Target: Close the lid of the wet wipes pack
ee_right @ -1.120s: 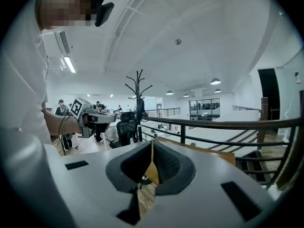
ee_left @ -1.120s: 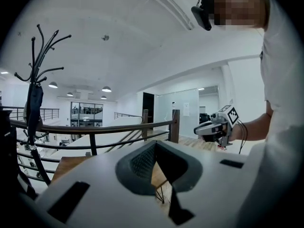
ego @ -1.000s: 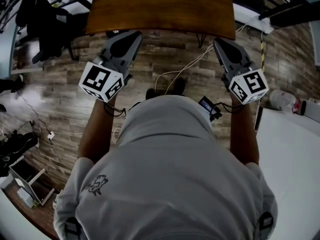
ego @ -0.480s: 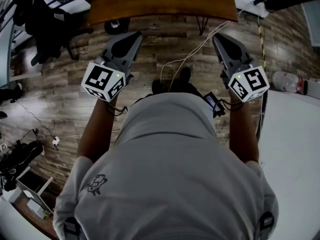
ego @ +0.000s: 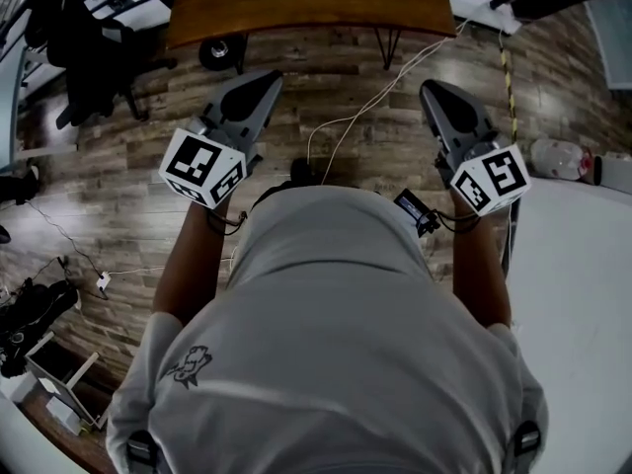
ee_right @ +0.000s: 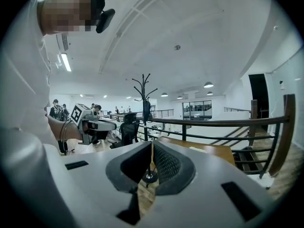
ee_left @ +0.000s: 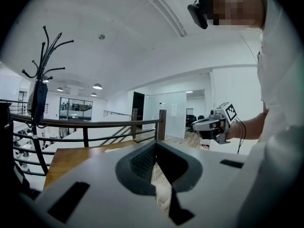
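The wooden table [ego: 316, 8] lies at the top edge of the head view, and the wet wipes pack does not show there. In the left gripper view a pale flat patch [ee_left: 115, 150] lies on the tabletop, and the right gripper view shows it too [ee_right: 197, 149]; it is likely the pack, too small to tell its lid. My left gripper [ego: 269, 79] and right gripper [ego: 432, 89] hang over the plank floor, short of the table edge. Both have their jaws closed together with nothing between them.
A pale cable [ego: 355, 126] runs across the floor from the table toward the person's feet. A white surface [ego: 573, 294] stands at the right. A coat rack [ee_left: 40, 89] and a railing [ee_left: 95, 125] stand behind the table. An office chair [ee_right: 129, 127] stands further off.
The table has slid toward the top edge of the head view and the pack on it has left that view. Both grippers now sit further from the table edge.
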`<state>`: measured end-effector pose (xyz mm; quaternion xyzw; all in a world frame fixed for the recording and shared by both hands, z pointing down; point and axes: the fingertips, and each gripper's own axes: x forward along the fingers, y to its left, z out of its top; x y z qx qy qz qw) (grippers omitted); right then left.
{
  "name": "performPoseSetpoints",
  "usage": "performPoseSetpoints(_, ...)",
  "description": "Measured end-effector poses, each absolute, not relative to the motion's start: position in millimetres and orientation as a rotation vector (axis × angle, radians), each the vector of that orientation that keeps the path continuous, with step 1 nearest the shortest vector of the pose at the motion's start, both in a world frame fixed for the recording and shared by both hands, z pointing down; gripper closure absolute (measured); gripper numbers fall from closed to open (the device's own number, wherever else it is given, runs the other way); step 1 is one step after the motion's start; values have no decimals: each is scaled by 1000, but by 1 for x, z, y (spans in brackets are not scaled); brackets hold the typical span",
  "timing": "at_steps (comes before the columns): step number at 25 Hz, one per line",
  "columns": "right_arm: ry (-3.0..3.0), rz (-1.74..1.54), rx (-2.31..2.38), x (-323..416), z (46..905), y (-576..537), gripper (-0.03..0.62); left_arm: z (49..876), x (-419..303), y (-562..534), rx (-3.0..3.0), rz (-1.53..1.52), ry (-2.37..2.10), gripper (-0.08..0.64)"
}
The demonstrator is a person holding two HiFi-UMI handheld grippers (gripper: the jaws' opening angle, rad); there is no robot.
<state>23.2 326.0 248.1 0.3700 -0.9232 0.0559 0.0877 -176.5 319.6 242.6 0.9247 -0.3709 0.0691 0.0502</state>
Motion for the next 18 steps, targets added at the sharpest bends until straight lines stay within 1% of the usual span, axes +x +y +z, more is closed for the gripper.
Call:
performPoseSetpoints(11, -2841, 305, 937, 83, 278, 414, 554, 244, -94, 407, 2782, 151, -1224, 546)
performPoseSetpoints(18, -2859, 249, 902, 106, 275, 459, 554, 243, -63, 459, 2762, 143, -1270, 546)
